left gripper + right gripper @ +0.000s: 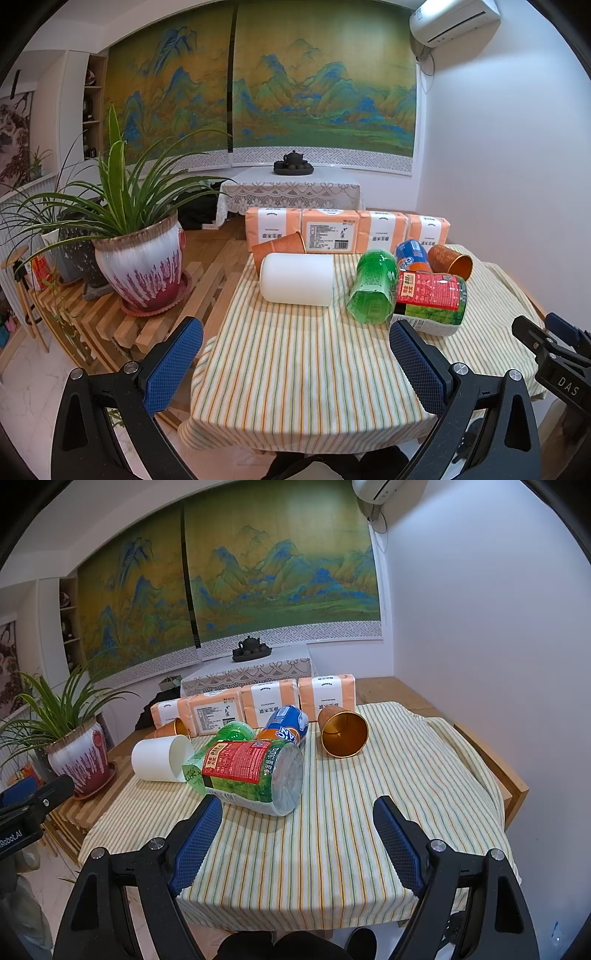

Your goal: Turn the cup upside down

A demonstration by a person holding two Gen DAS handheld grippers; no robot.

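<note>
A white cup [297, 279] lies on its side on the striped tablecloth [295, 369], left of the bottles; it also shows in the right wrist view [159, 758], mouth facing right. An orange paper cup [343, 730] lies on its side at the right, gold inside facing me; it shows in the left wrist view [450, 263] too. Another orange cup [279, 246] lies behind the white one. My left gripper [295, 365] is open and empty over the near cloth. My right gripper [297, 838] is open and empty, near the red-labelled bottle.
Three bottles lie in a heap mid-table: a red-labelled one [255, 777], a green one [373, 286] and a blue-orange one [286, 725]. Orange tissue packs [347, 232] line the far edge. A potted plant [142, 266] stands on a slatted bench at the left.
</note>
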